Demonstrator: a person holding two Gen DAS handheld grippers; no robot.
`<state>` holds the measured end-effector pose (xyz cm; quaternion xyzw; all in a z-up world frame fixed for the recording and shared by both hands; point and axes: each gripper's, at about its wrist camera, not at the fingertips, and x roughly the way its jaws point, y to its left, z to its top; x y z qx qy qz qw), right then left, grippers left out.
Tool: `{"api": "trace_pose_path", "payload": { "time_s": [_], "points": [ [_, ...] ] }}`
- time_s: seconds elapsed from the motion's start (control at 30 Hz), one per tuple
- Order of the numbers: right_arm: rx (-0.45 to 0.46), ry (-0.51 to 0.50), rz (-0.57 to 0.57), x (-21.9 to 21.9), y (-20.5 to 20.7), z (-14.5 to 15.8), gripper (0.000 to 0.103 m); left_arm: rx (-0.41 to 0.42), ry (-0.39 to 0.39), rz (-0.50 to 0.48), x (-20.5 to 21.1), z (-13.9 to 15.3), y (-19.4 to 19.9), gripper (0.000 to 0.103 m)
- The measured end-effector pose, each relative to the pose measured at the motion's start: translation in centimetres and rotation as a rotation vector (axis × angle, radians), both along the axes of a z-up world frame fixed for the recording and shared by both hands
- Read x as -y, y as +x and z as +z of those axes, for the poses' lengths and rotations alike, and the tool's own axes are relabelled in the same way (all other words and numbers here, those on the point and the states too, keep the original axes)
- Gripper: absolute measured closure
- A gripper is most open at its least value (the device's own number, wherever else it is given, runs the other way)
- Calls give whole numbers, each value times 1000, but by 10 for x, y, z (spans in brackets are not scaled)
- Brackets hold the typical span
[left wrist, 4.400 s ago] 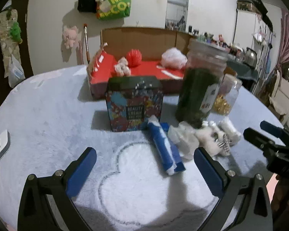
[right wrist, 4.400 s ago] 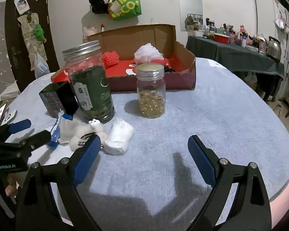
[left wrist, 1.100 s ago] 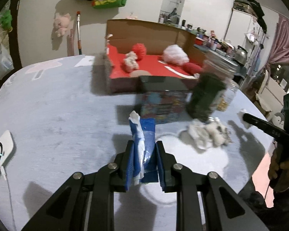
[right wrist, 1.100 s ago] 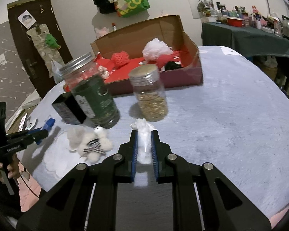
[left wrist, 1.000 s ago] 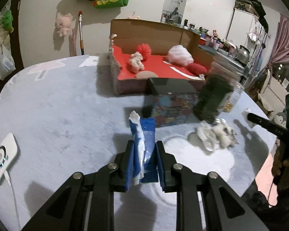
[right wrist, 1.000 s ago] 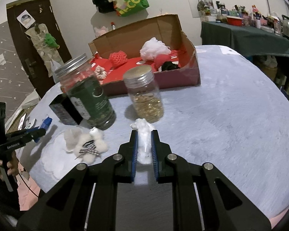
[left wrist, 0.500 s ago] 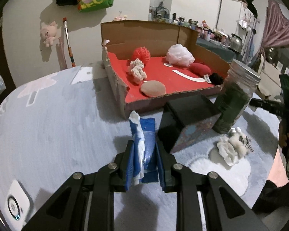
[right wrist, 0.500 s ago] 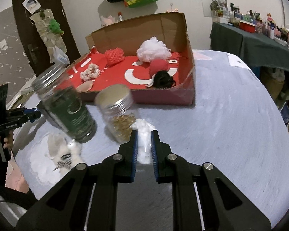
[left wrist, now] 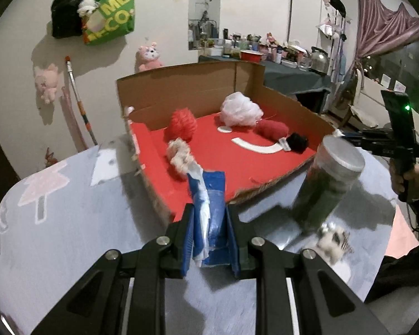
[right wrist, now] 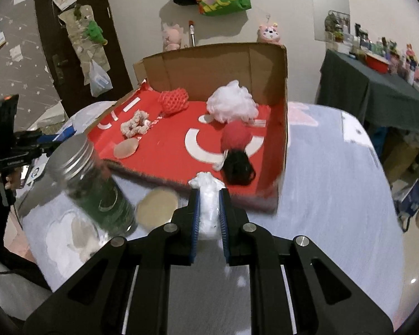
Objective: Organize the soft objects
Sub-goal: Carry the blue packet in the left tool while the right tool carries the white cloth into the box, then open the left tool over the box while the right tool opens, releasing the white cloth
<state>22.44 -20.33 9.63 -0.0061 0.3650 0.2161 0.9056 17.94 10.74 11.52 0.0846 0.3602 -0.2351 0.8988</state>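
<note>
My left gripper is shut on a blue and white soft pack, held above the table at the near left edge of the red-lined cardboard box. My right gripper is shut on a white soft wad, held at the box's near right side. Inside the box lie a red mesh ball, a white fluffy puff, a red pad, a black tuft and a cream scrunchie. A small white plush toy lies on the table.
A tall jar of green leaves stands before the box, also in the right wrist view. A smaller jar with a tan lid stands beside it. The table wears a pale fleece cover. A dark side table stands at far right.
Both grippers closed on their soft things, lifted them off the table and moved forward to the box. The box now looms large in both views.
</note>
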Motion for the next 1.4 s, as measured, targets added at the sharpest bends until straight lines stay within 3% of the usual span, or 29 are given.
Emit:
{"api": "trace_pose_path", "payload": {
  "time_s": [0.17,0.37,0.47,0.87,1.4],
  "points": [
    [-23,6,39,-13,31,11,90,-37,7,-41,25,8,28,80],
    [-76,28,91,-35,77,23,90,-151,-14,-55,53,10,78,80],
    [-139,46,115,-48,108,23,90,-218,-1,-53,68,4,107,80],
    [-443,-47,105,-98,210,-23,89,-329,106,-27,103,-33,184,79],
    [-492,-111,80,-106,227,-45,88,-354,168,-12,113,-58,205,78]
  ]
}}
